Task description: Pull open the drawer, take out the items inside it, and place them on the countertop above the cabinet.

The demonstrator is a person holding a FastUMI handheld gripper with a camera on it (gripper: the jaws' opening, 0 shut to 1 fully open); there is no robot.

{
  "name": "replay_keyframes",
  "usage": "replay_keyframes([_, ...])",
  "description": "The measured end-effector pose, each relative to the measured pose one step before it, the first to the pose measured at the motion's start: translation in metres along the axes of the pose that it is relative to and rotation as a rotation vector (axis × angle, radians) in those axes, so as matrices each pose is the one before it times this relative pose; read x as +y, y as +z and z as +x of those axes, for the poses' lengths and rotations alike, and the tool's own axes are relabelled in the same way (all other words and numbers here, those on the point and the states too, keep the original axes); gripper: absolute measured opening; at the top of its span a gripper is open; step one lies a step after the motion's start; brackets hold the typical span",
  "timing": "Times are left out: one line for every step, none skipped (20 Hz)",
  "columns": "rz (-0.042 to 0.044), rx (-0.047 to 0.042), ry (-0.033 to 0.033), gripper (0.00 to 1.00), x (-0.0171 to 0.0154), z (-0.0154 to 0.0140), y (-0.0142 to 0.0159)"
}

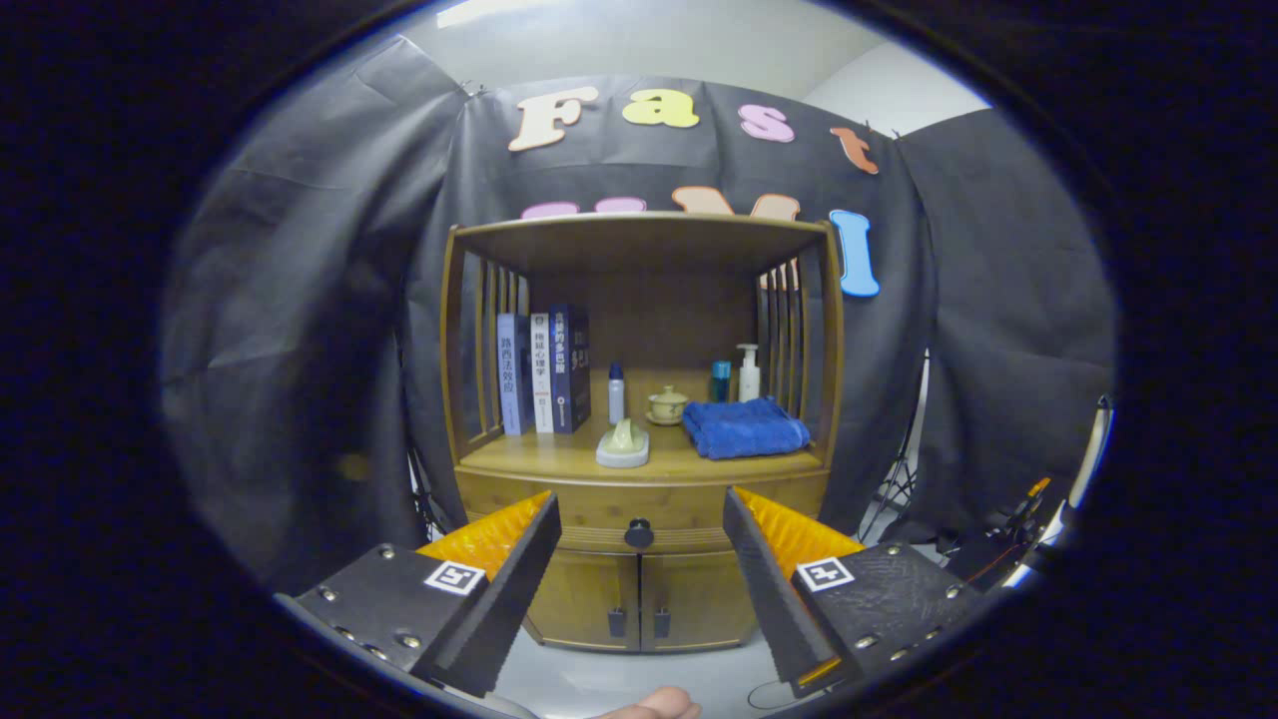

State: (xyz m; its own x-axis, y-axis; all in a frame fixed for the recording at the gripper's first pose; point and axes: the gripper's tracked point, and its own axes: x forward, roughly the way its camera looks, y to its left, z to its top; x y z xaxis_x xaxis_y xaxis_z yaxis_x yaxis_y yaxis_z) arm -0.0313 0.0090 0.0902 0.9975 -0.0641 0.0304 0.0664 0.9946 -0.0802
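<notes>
Gripper (639, 559) fingers spreading wide, gripping nothing, facing cabinet (639, 589). Drawer (639, 509) sitting closed under countertop (559, 461), knob (639, 534) showing between fingers, beyond tips. Blue towel (745, 427) lying on countertop.

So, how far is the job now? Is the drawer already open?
Nothing looks done yet: the drawer is shut, flush with the cabinet front. In hand: the gripper is open and holds nothing, its fingers either side of the drawer knob, short of it. Left: pull the drawer open, take out what is inside, and put it on the countertop.
</notes>
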Motion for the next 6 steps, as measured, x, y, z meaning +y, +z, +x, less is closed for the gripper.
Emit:
replay_keyframes([-0.00510, -0.00885, -0.00574, 0.98, -0.00270, -0.00236, 0.00714])
replay_keyframes([-0.00200, -0.00661, -0.00065, 0.98, -0.00059, -0.00379, 0.00549])
replay_keyframes([-0.00166, -0.00621, 0.00211, 0.98, 0.00092, -0.00117, 0.00481])
replay_keyframes([-0.00230, -0.00970, 0.00333, 0.98, -0.00015, -0.00272, 0.00471])
replay_keyframes([-0.00243, -0.00732, 0.00349, 0.98, 0.00005, -0.00184, 0.00431])
replay_keyframes([-0.00342, -0.00671, 0.00060, 0.98, -0.00095, -0.00042, 0.00229])
